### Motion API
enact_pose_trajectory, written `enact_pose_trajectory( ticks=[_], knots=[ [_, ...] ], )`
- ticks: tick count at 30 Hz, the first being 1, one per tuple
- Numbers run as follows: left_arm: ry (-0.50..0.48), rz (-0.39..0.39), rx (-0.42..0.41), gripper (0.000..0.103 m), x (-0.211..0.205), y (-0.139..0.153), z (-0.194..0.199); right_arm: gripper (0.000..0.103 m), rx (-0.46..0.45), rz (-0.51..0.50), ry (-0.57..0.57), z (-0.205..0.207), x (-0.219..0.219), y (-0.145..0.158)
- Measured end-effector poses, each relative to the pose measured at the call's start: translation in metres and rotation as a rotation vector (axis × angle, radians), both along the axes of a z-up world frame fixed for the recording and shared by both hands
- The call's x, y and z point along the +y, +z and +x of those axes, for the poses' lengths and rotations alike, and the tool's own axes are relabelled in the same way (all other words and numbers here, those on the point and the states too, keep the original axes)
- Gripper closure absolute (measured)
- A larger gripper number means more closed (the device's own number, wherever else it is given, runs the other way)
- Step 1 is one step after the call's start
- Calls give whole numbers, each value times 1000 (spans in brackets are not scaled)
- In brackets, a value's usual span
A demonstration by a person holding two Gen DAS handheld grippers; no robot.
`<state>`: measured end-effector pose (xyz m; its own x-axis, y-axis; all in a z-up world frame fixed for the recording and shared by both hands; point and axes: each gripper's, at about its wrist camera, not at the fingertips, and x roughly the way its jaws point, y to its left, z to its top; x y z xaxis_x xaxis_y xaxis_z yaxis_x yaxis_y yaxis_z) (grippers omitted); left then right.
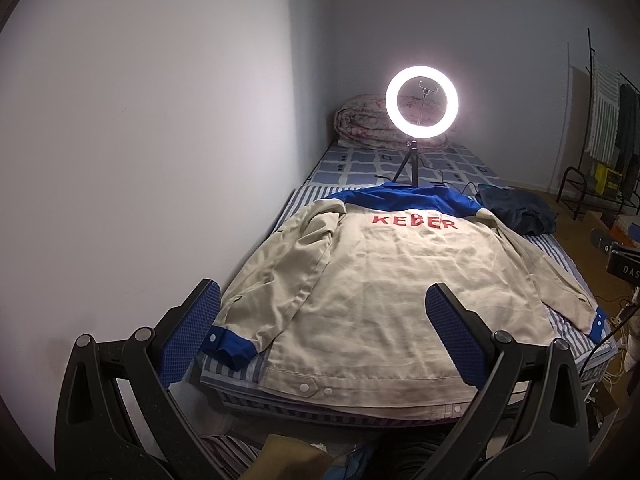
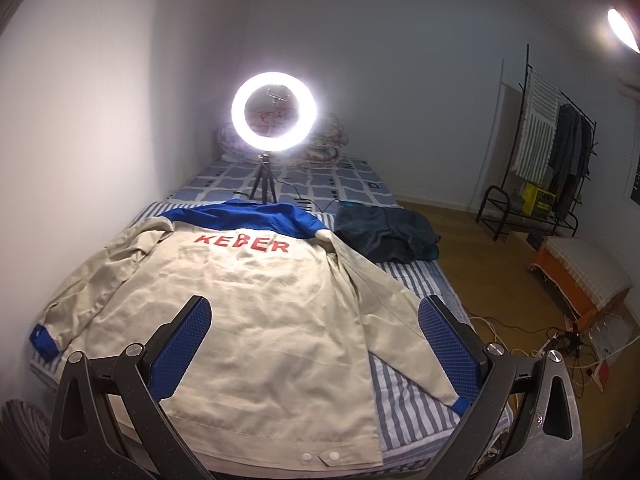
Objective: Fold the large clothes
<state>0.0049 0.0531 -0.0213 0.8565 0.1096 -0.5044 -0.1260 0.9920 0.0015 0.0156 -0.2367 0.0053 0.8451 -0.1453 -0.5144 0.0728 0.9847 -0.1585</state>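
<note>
A beige work jacket (image 1: 384,280) (image 2: 248,312) with a blue yoke, blue cuffs and red letters lies back-up and spread flat on the striped bed sheet (image 1: 560,256) (image 2: 412,396). Both sleeves lie out to the sides. My left gripper (image 1: 322,296) hovers open above the jacket's hem, near the left sleeve's blue cuff (image 1: 230,346). My right gripper (image 2: 316,308) hangs open over the jacket's lower right part, its right finger beside the right sleeve's cuff (image 2: 464,402). Neither holds anything.
A lit ring light on a small tripod (image 1: 422,100) (image 2: 275,111) stands on the bed behind the collar. A dark folded garment (image 1: 516,210) (image 2: 386,232) lies at the jacket's right shoulder. A rolled quilt (image 1: 360,124) sits at the headboard. The wall runs along the left; a clothes rack (image 2: 556,148) and cables (image 2: 532,344) are on the right floor.
</note>
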Motion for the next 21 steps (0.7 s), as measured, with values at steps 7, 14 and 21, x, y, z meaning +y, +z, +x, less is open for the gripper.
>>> enact_pose_trajectory(
  ticks=[7, 14, 21],
  knots=[
    [20, -5, 23, 0, 13, -8, 0, 0, -5, -13, 62, 12, 25, 0],
    [50, 2, 34, 0, 27, -17, -5, 0, -9, -40, 154, 32, 63, -3],
    [78, -12, 51, 0, 44, -28, -15, 0, -18, -43, 328, 54, 109, -13]
  ],
)
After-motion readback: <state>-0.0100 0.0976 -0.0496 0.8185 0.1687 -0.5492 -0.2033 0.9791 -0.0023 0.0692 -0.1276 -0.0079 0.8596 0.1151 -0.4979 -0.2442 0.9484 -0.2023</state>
